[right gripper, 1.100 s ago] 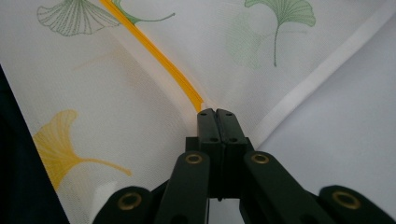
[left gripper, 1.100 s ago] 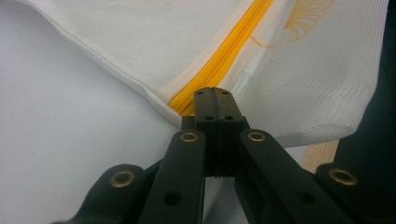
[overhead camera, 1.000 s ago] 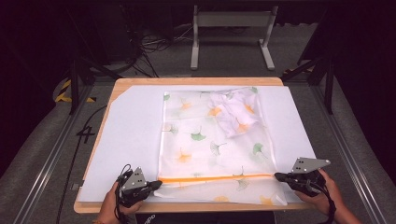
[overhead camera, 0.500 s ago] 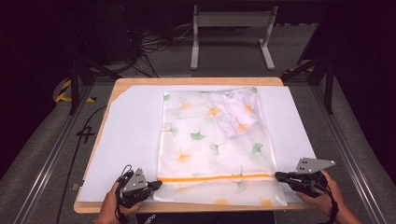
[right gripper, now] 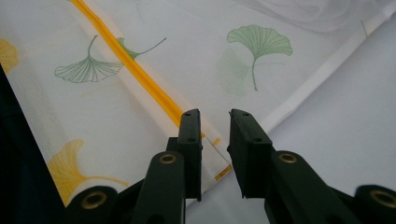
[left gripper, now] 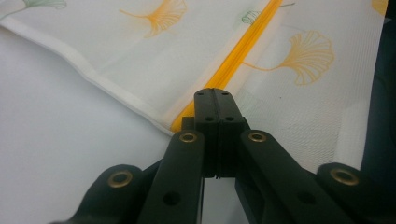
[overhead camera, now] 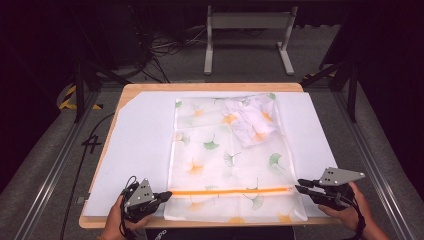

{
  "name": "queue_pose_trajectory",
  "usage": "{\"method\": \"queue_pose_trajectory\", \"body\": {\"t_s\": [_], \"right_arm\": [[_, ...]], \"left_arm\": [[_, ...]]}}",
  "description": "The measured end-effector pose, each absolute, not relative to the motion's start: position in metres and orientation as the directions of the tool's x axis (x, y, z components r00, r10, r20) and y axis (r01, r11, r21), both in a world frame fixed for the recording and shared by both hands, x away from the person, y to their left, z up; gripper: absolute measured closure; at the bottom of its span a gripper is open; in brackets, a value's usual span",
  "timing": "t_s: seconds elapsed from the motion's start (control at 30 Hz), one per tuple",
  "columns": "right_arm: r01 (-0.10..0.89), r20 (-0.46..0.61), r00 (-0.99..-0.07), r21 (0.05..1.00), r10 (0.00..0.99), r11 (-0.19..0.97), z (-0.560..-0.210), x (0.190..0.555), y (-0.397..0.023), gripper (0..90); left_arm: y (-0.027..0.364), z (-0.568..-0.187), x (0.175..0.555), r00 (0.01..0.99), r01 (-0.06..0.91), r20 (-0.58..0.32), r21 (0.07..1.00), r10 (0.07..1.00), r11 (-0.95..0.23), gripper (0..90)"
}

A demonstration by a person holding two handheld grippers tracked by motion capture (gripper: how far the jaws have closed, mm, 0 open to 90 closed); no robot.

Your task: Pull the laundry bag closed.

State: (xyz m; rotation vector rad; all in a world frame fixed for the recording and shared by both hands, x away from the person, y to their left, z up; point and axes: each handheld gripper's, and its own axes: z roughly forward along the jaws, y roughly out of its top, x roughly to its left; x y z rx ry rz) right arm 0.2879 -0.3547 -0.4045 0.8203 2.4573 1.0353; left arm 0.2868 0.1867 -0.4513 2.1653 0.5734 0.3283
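A white mesh bag (overhead camera: 225,155) printed with ginkgo leaves lies flat on the white sheet (overhead camera: 140,145). A bunched white cloth (overhead camera: 252,122) shows through it at the far right corner. An orange zipper (overhead camera: 230,191) runs across its near end. My left gripper (overhead camera: 167,194) is at the zipper's left end. In the left gripper view, that gripper (left gripper: 214,93) has its jaws pressed together over the orange zipper (left gripper: 243,44) at the bag's edge. My right gripper (overhead camera: 298,186) is at the zipper's right end. In the right gripper view, the gripper (right gripper: 214,114) stands open over the end of the zipper (right gripper: 135,70).
The sheet covers a wooden table (overhead camera: 150,87), with bare sheet on both sides of the bag. Metal rails (overhead camera: 55,165) run along the floor beside the table. A grey frame (overhead camera: 250,30) and cables stand beyond the far edge.
My right gripper has drifted a little to the right. The left gripper and the bag have stayed where they were.
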Motion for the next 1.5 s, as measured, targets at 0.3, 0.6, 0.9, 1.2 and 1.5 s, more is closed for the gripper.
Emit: {"method": "queue_pose_trajectory", "body": {"t_s": [0.3,0.6,0.9,1.2,1.5], "right_arm": [[0.33,-0.153,-0.749,0.758,0.645,0.563,-0.403,0.291,-0.358,65.3],[0.316,-0.177,-0.694,0.796,0.698,0.516,-0.402,0.297,-0.369,58.4],[0.316,-0.19,-0.651,0.813,0.735,0.489,-0.403,0.304,-0.377,51.4],[0.333,-0.187,-0.594,0.829,0.782,0.45,-0.406,0.313,-0.385,37.7],[0.357,-0.16,-0.52,0.851,0.839,0.384,-0.416,0.318,-0.399,26.9]], "left_arm": [[0.199,-0.445,0.293,0.84,0.274,0.066,0.805,0.539,-0.526,84.2],[0.212,-0.44,0.297,0.808,0.271,0.105,0.808,0.58,-0.523,77.4],[0.231,-0.437,0.302,0.758,0.284,0.121,0.823,0.641,-0.491,68.6],[0.245,-0.439,0.308,0.709,0.31,0.117,0.834,0.695,-0.457,54.0],[0.256,-0.442,0.32,0.629,0.36,0.087,0.848,0.773,-0.389,27.8]]}}
